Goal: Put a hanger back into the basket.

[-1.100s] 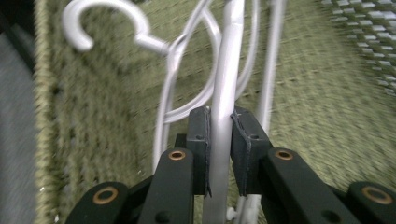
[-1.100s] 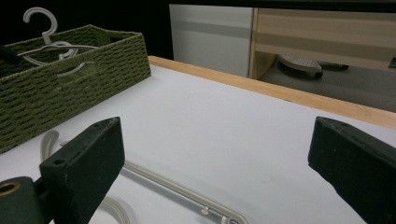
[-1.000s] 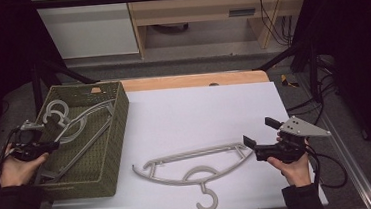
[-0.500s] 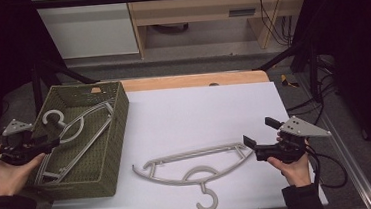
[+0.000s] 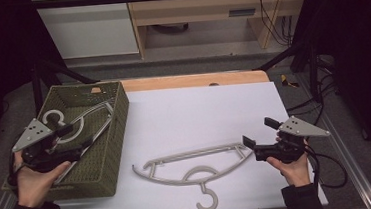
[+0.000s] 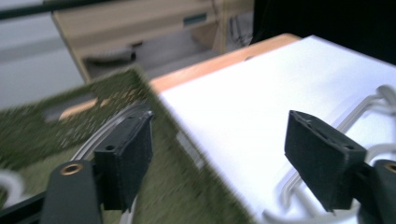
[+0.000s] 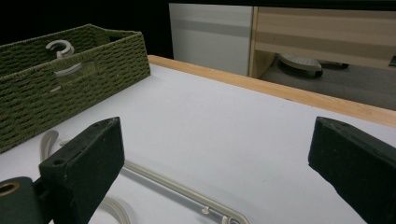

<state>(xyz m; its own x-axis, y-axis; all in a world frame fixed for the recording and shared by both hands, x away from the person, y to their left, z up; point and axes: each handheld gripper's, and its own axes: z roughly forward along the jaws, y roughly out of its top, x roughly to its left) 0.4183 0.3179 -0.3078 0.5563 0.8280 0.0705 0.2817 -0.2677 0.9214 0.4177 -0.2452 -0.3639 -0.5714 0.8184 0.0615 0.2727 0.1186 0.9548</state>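
Note:
A green woven basket (image 5: 118, 135) stands on the left of the white table (image 5: 199, 113). A pale grey hanger (image 5: 94, 113) lies inside it. A second grey hanger (image 5: 192, 156) lies flat on the table near the front edge, hook toward me. My left gripper (image 5: 73, 142) hovers over the basket's near left part, open and empty. In the left gripper view its jaws straddle the basket wall (image 6: 187, 186). My right gripper (image 5: 259, 133) is open and empty just past the table hanger's right end. That hanger's arm (image 7: 177, 186) runs below its jaws.
The table's far edge is a wooden strip (image 5: 196, 80). Beyond it are a white cabinet (image 5: 87, 27) and a wooden shelf unit (image 5: 201, 13). Cables (image 5: 329, 168) trail off the right side. Black frame legs (image 5: 299, 50) flank the table.
My left gripper drew back left from inside the basket, then came right again over its near left part. The right gripper and both hangers have stayed put.

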